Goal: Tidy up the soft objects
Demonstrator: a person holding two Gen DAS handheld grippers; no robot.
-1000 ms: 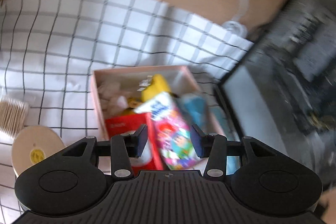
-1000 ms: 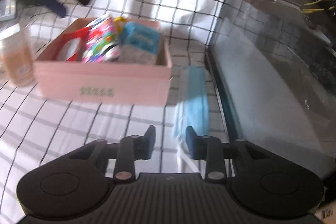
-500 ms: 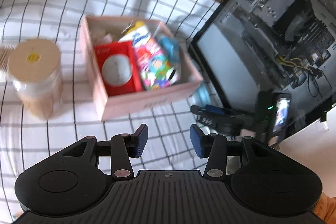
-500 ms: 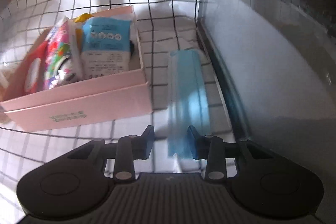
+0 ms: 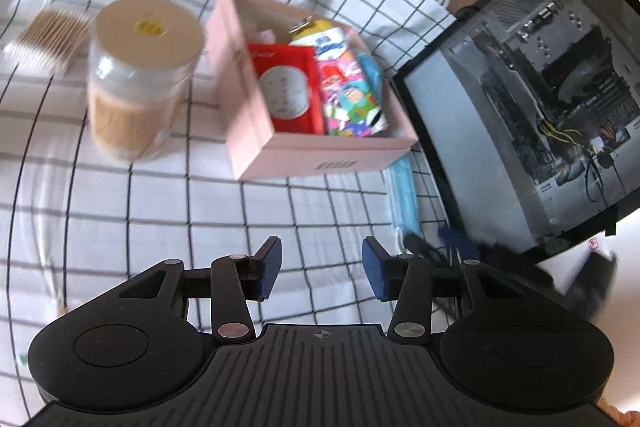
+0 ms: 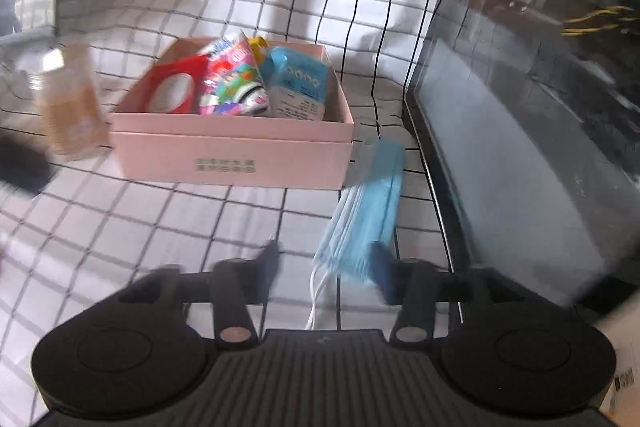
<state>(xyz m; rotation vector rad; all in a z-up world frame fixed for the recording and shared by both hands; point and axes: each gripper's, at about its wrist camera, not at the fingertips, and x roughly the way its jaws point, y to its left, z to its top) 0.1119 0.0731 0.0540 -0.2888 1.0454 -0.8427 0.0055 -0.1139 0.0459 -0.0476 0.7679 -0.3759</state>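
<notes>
The right claw (image 6: 324, 267) has dropped close over the stack of blue face masks (image 6: 366, 211), jaws wide and empty, straddling its near end. The left claw (image 5: 320, 269), also wide and empty, has drawn back from the pink box (image 5: 320, 157), where a second ago it held the colourful packet (image 5: 350, 95), now deposited. The masks look next.

Black ribbed left gripper (image 5: 322, 269), blue-padded jaws, silver pivot screws, round side discs

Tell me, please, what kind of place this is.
Probably a home desk: a checked cloth covers a wooden top, a glass-sided computer case stands beside it, and a pink box holds tissue packs.
</notes>
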